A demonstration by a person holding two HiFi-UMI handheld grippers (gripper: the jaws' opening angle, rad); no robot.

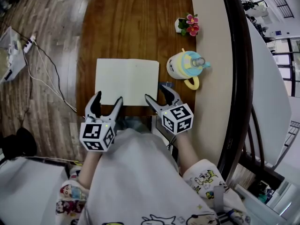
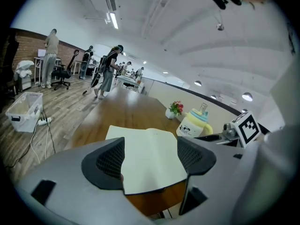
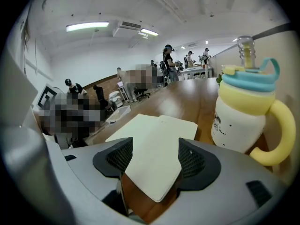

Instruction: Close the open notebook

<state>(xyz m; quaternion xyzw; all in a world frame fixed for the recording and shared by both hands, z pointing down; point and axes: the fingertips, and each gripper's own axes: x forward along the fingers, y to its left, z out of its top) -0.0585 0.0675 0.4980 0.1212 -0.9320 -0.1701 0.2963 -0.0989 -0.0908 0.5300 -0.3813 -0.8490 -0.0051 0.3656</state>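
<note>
The open notebook [image 1: 126,81] lies flat with blank cream pages on the brown wooden table [image 1: 131,27], close to the table's near edge. My left gripper [image 1: 108,97] is open at the notebook's near left corner, and nothing is between its fingers. My right gripper [image 1: 157,92] is open at the near right corner, also holding nothing. In the left gripper view the notebook [image 2: 150,146] spreads out beyond the open left gripper [image 2: 151,159]. In the right gripper view the notebook's [image 3: 154,139] near corner lies in front of the open right gripper [image 3: 152,162].
A yellow cup with a blue lid and a handle [image 1: 187,65] stands just right of the notebook; it looms close in the right gripper view [image 3: 243,111]. A small flower pot [image 1: 187,25] sits farther back. Cables [image 1: 42,74] lie on the floor at the left.
</note>
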